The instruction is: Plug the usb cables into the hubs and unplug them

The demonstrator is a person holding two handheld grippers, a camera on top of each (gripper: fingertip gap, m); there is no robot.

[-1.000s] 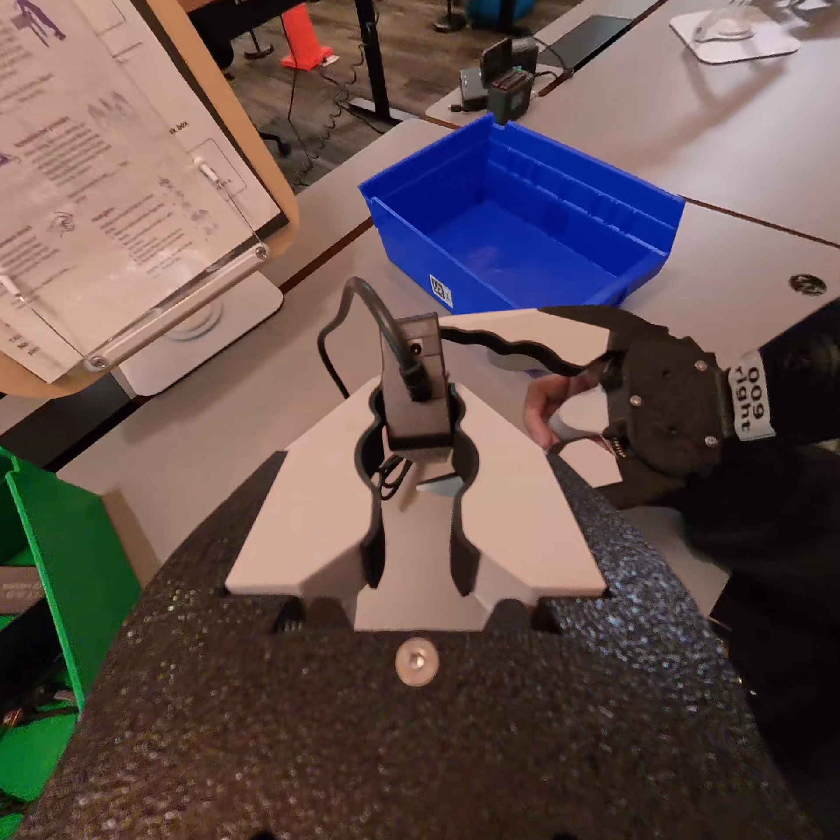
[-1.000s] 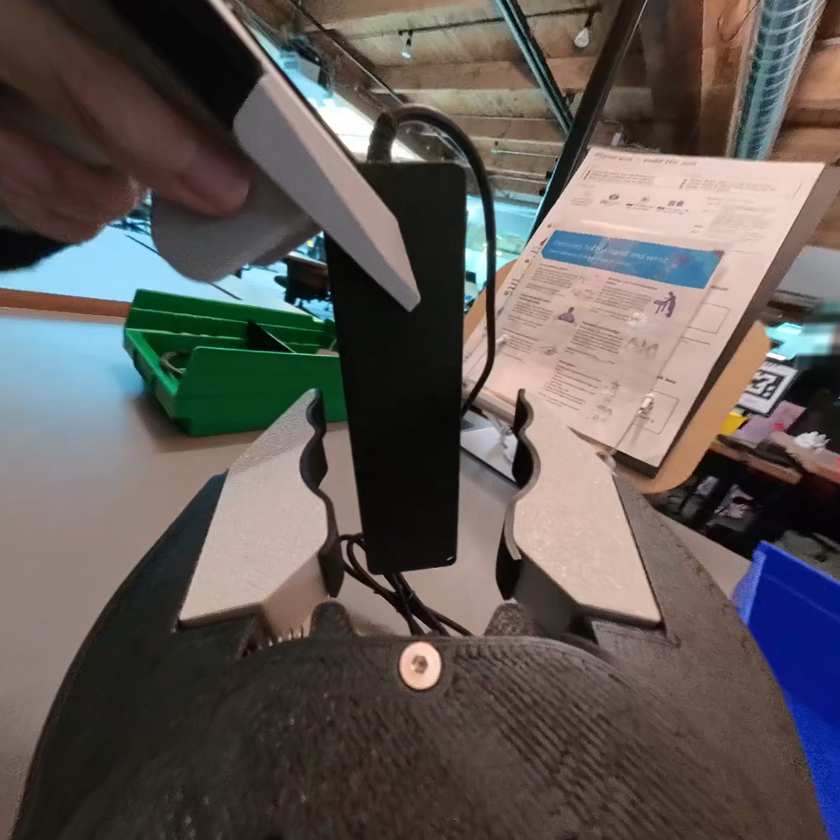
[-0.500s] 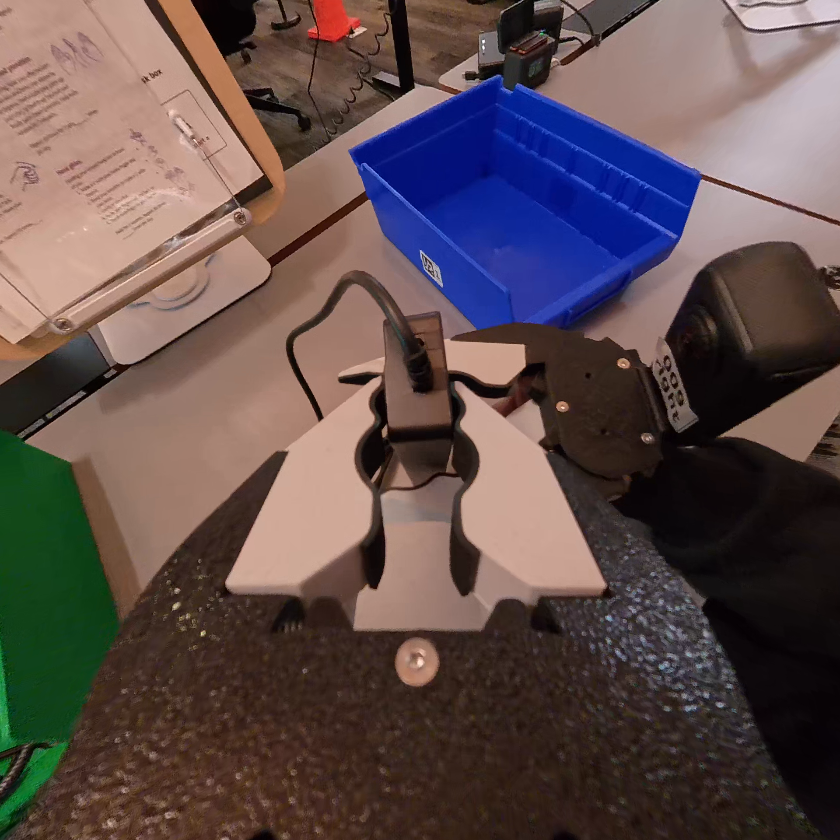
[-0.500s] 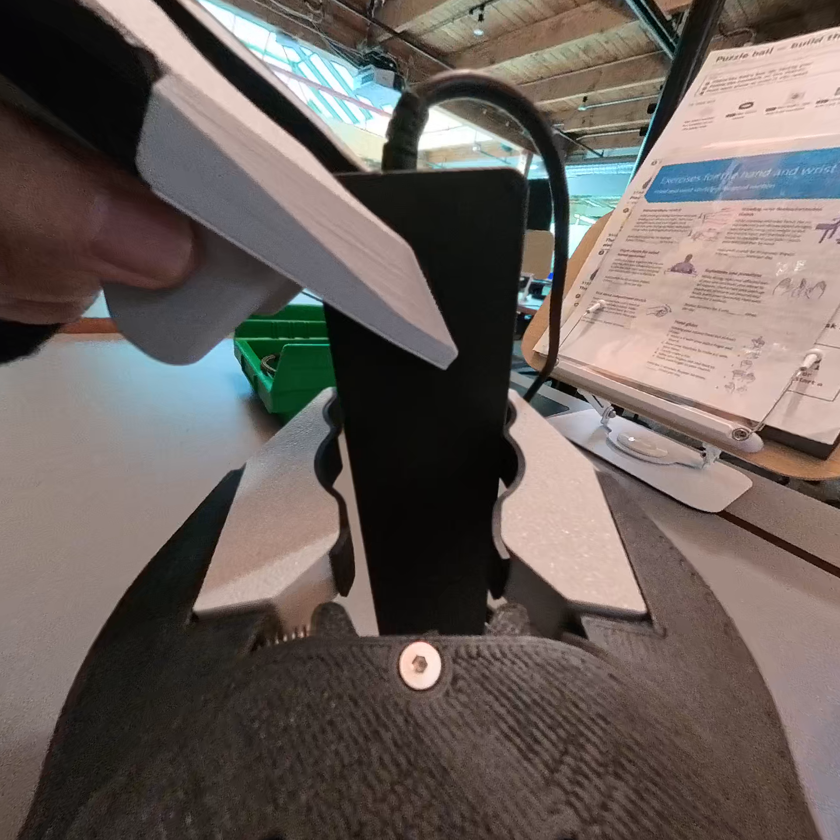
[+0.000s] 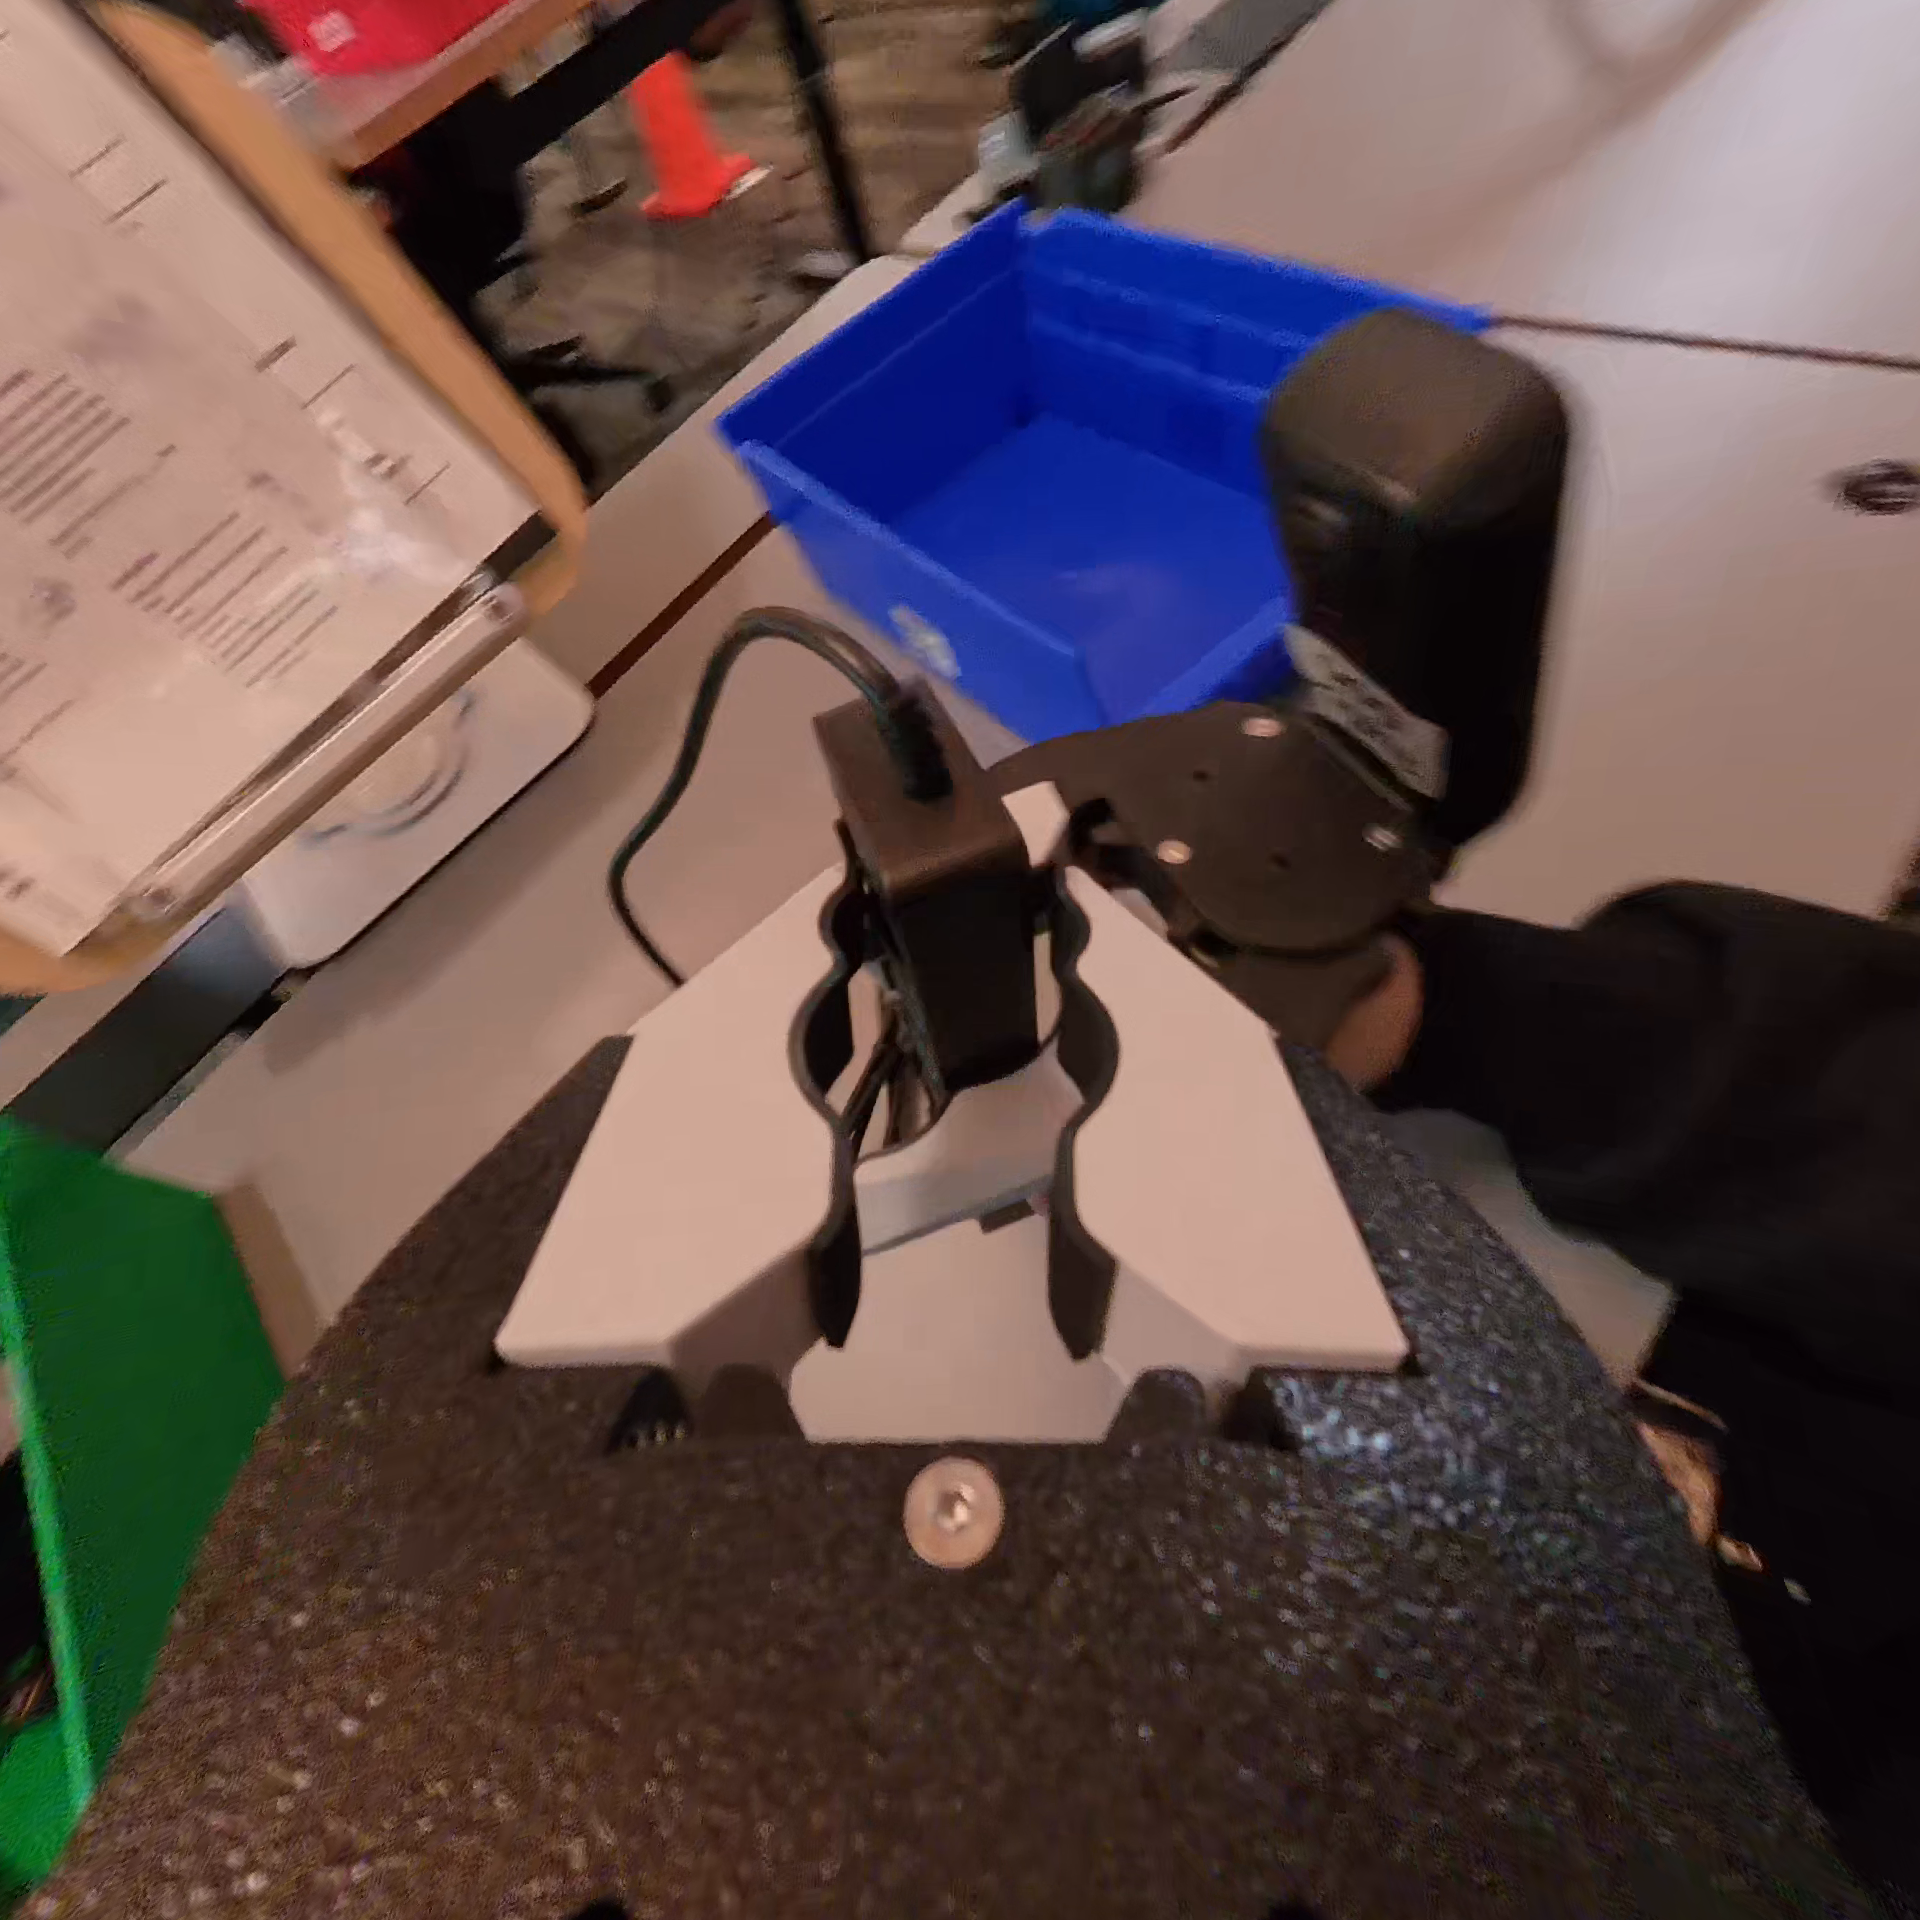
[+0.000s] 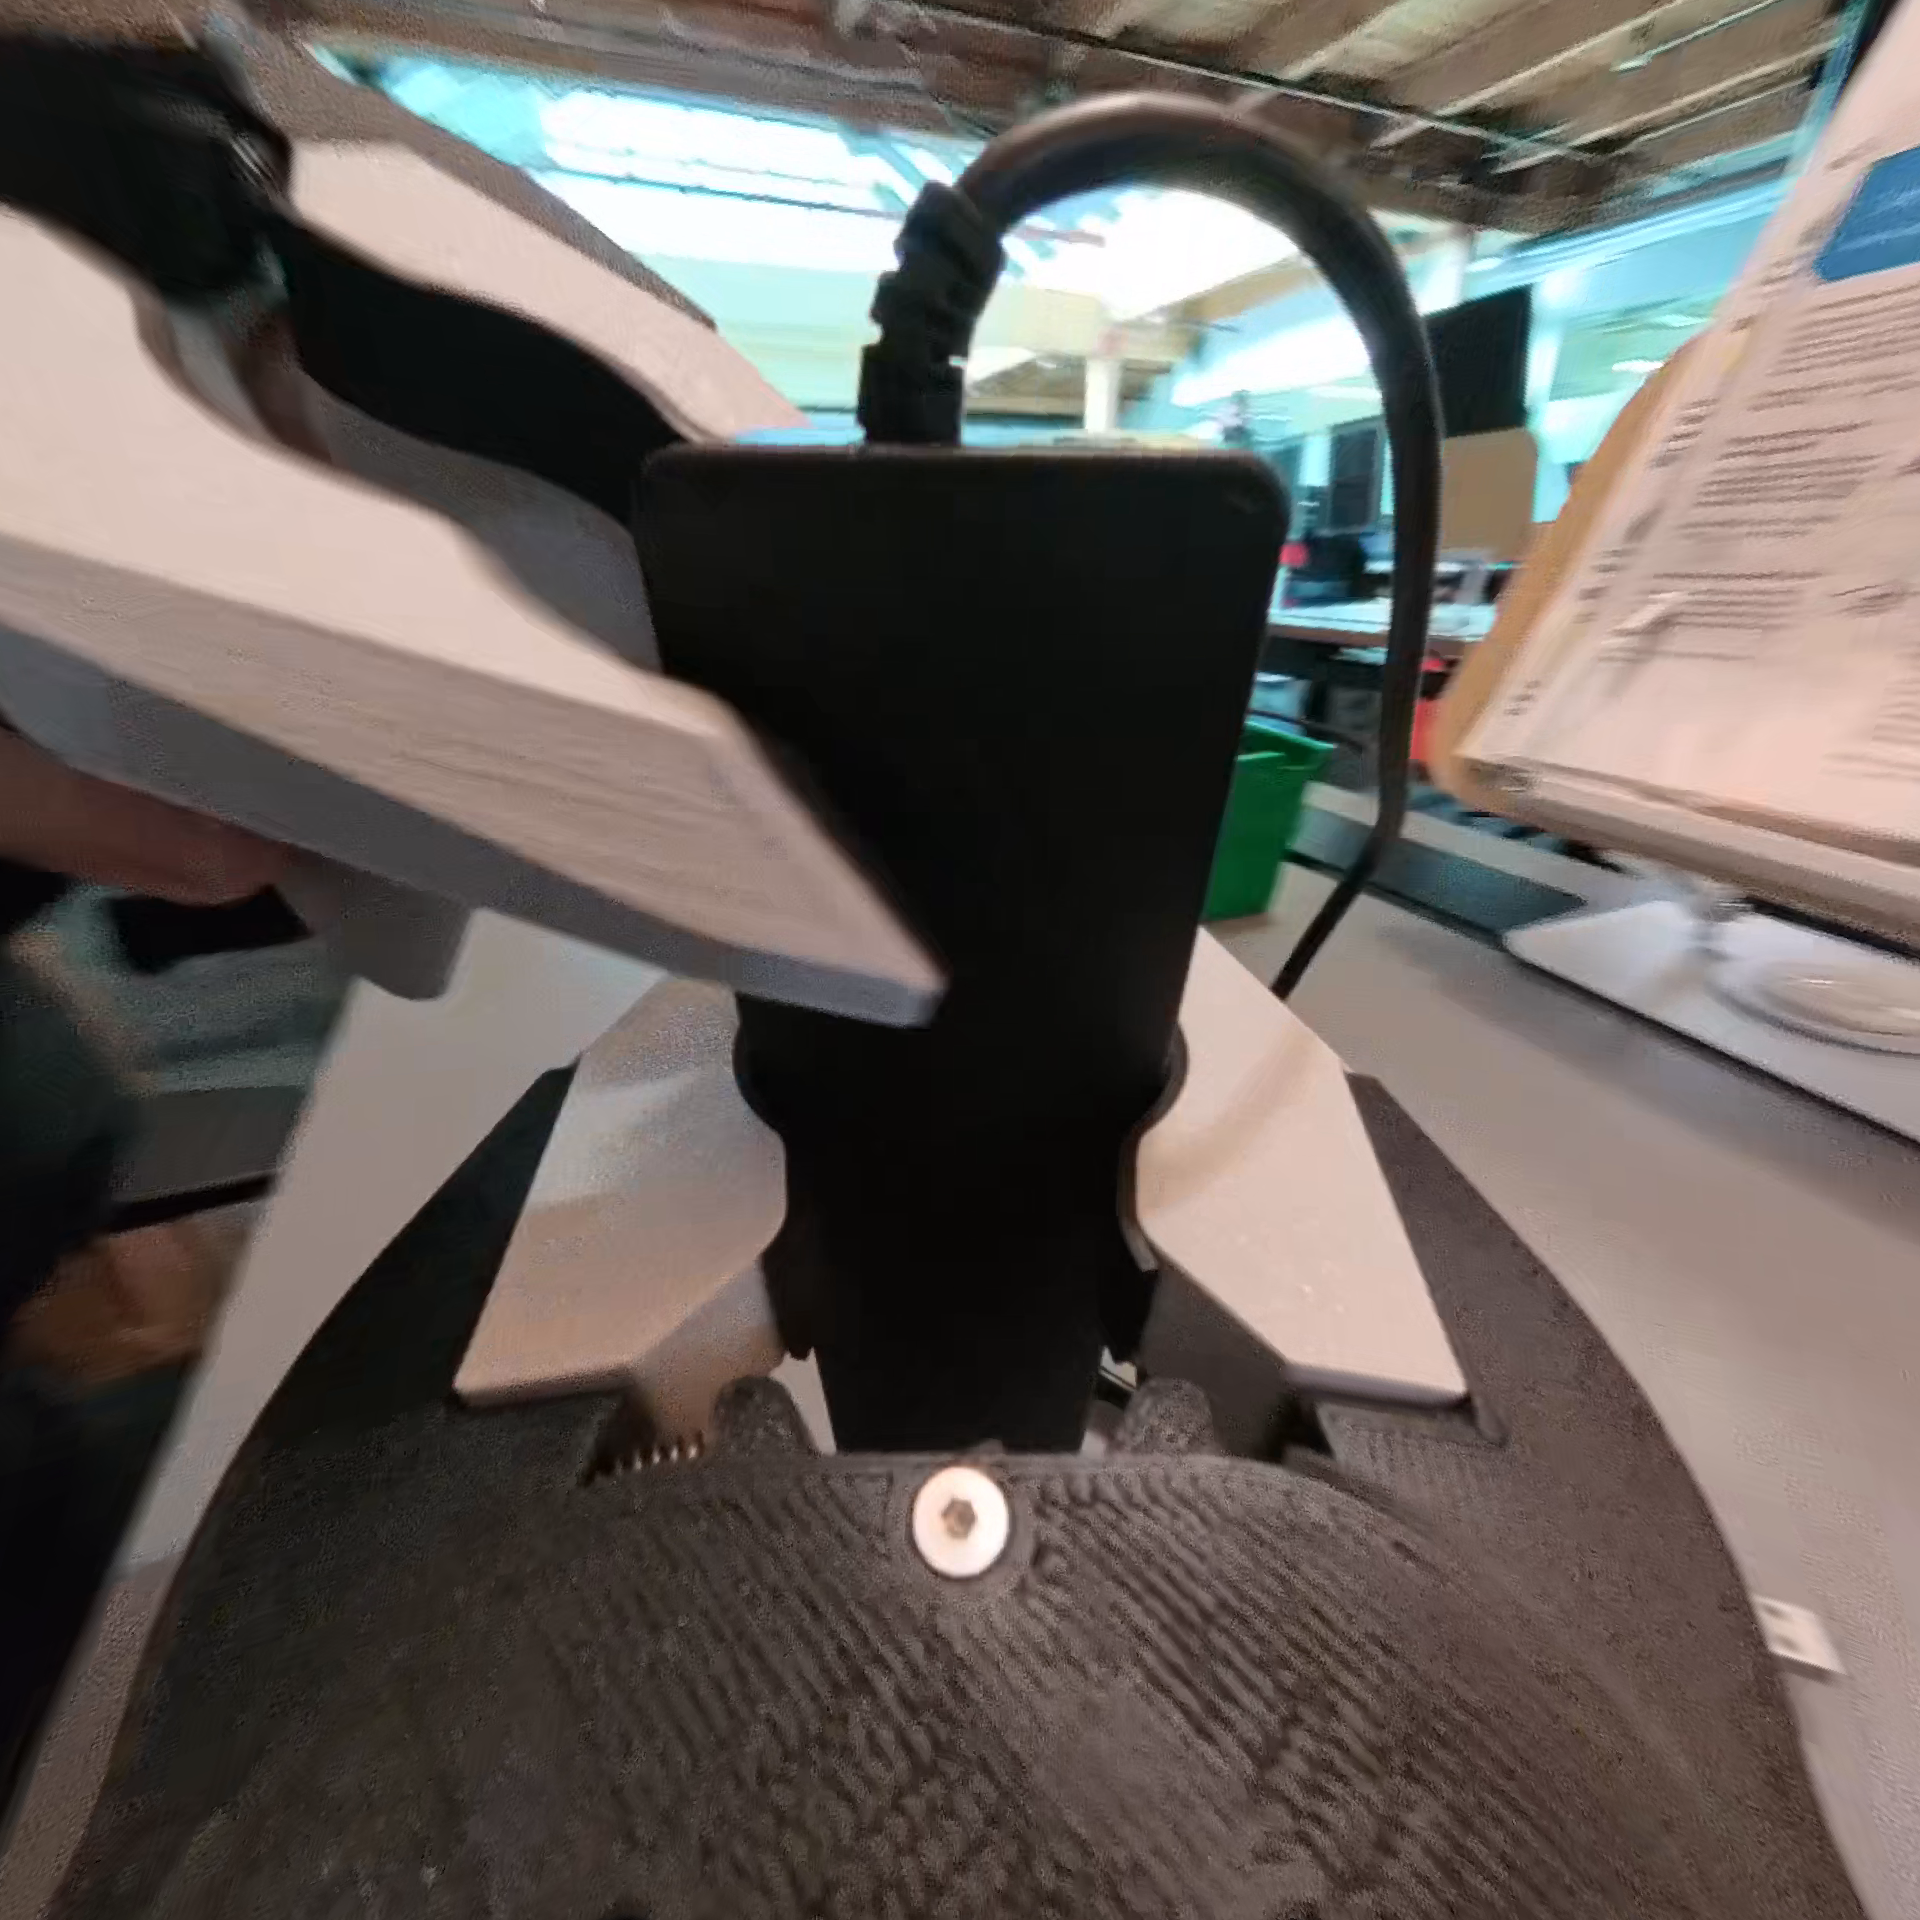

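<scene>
A black USB hub (image 5: pixel 956 935) stands upright above the table, with its black cable (image 5: pixel 686 748) looping from its top end down to the left. My left gripper (image 5: pixel 945 904) is shut on the hub's upper part. My right gripper (image 6: pixel 966 1039) is shut on the hub's lower part (image 6: pixel 966 727); in the left wrist view its black body (image 5: pixel 1247 831) reaches in from the right. One left finger (image 6: pixel 520 748) crosses the hub's face in the right wrist view. Thin black cables (image 5: pixel 883 1081) hang below the hub.
An empty blue bin (image 5: pixel 883 343) sits behind the hub. A paper sheet on a stand (image 5: pixel 208 468) is at the left, also in the right wrist view (image 6: pixel 1714 520). A green bin (image 5: pixel 104 1351) is at the near left. Grey table (image 5: pixel 468 987) lies below.
My right gripper moved in and closed on the hub's lower part. The hub has tilted and both views have swung. My left jaws stand slightly wider than before.
</scene>
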